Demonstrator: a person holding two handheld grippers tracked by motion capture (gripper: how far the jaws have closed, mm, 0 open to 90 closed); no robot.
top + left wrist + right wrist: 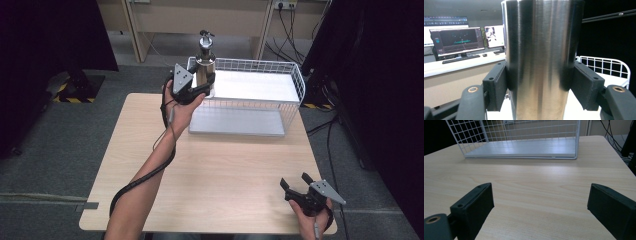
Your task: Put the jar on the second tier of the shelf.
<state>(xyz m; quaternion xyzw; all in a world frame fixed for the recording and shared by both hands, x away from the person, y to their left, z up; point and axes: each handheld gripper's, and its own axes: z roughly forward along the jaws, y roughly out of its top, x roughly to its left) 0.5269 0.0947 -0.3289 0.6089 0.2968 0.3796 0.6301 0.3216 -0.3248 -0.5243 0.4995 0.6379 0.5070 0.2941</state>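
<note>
A tall steel bottle (205,64) with a black pump top is held upright above the left end of the white wire basket (295,75). My left gripper (206,84) is shut on its body. In the left gripper view both black pads (499,85) press the shiny cylinder (541,60) from either side. Near the table's front right corner, my right gripper (296,182) rests low with its jaws wide apart. Its own view has bare wood between the pads (475,205) and the basket (524,150) farther ahead.
The light wooden table (210,165) carries the basket at its far edge. The basket has a flat white floor (255,85). Desks with monitors (456,40) stand behind. Dark curtains flank the table, and cables lie on the floor at the right.
</note>
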